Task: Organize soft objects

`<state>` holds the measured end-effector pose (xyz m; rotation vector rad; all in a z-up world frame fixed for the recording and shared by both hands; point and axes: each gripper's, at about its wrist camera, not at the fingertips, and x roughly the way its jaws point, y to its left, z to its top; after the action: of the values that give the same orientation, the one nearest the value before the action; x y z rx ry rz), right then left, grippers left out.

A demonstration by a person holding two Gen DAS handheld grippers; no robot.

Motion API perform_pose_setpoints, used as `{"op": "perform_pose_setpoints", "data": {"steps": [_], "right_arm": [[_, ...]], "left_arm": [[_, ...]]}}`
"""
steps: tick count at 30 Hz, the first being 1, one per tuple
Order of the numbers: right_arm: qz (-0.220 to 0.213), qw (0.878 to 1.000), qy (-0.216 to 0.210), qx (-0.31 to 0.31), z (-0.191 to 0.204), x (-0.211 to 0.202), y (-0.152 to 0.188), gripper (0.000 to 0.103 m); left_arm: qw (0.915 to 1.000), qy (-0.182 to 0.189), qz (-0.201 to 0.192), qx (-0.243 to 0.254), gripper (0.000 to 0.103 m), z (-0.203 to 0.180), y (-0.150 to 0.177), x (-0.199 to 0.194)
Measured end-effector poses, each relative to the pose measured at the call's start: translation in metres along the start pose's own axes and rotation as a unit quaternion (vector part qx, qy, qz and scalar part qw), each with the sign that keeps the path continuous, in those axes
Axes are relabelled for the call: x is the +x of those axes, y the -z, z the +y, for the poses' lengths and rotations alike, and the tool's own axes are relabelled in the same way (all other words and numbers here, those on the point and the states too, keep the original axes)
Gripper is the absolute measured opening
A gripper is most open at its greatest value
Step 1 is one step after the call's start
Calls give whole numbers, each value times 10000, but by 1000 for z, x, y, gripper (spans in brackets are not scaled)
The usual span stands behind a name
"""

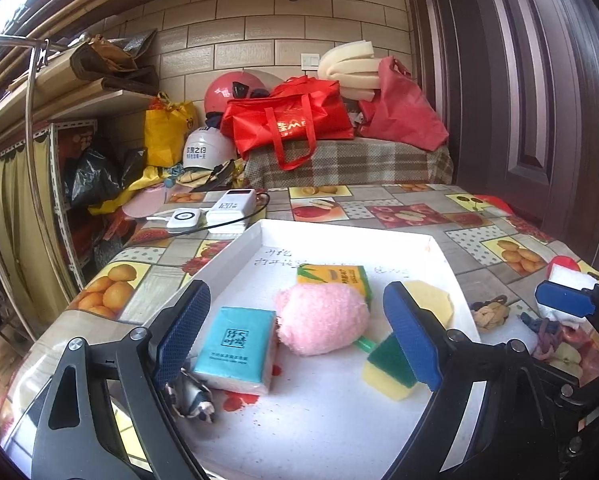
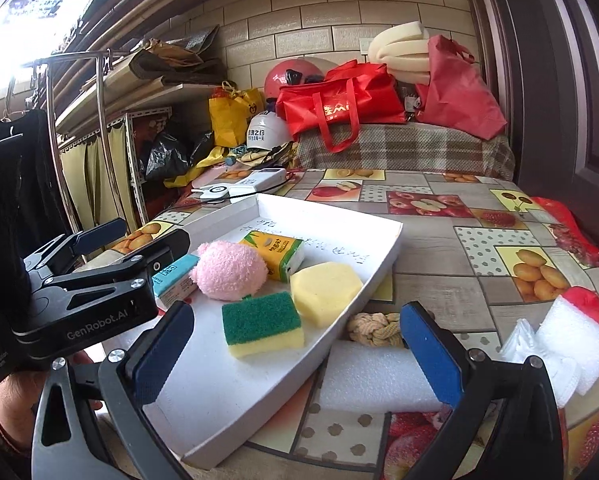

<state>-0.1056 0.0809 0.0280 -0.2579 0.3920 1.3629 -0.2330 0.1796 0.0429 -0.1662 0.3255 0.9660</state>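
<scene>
Blue-padded fingers of the left gripper (image 1: 295,336) stand wide apart over the near end of a shallow white tray (image 1: 235,256), nothing caught between them. Inside the tray lie a light-blue tissue pack (image 1: 235,348), a fluffy pink plush (image 1: 323,318) touching its right side, a yellow-green tissue pack (image 1: 335,278) just behind the plush, a pale yellow hexagonal sponge (image 2: 323,290), and a green-and-yellow scouring sponge (image 2: 261,322) beside it. A small black-and-white cloth scrap (image 1: 191,398) sits near the tissue pack at the tray's near edge. Handwriting marks the tray floor towards the far wall.

To the right, the right gripper (image 2: 299,356) also gapes open and empty, straddling the tray's right wall and the fruit-patterned tablecloth (image 2: 479,248). Outside the tray, on the cloth, a white foam sheet (image 2: 375,376) lies against the tray wall, a knotted beige rope (image 2: 373,328) rests just behind it, and a white foam block (image 2: 575,338) sits further right with a red object (image 2: 587,298) behind it. A purplish knotted rope (image 1: 547,330) lies near the foam too.

At the table's far left corner rest a white power bank (image 1: 233,208) and a small white charger (image 1: 183,218).
</scene>
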Motion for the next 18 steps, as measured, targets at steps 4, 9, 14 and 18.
{"op": "perform_pose_setpoints", "data": {"steps": [4, 9, 14, 18], "right_arm": [[86, 9997, 163, 158, -17, -6, 2, 103], [106, 9963, 459, 722, -53, -16, 6, 103], [-161, 9912, 932, 929, -88, -40, 9, 103], [-188, 9800, 1525, 1267, -139, -59, 14, 103]], "left_arm": [[9996, 96, -64, 263, 89, -18, 0, -7], [9994, 162, -48, 313, 89, -22, 0, -7], [9998, 183, 2, 107, 89, -15, 0, -5], [9995, 259, -9, 173, 89, -15, 0, -6]]}}
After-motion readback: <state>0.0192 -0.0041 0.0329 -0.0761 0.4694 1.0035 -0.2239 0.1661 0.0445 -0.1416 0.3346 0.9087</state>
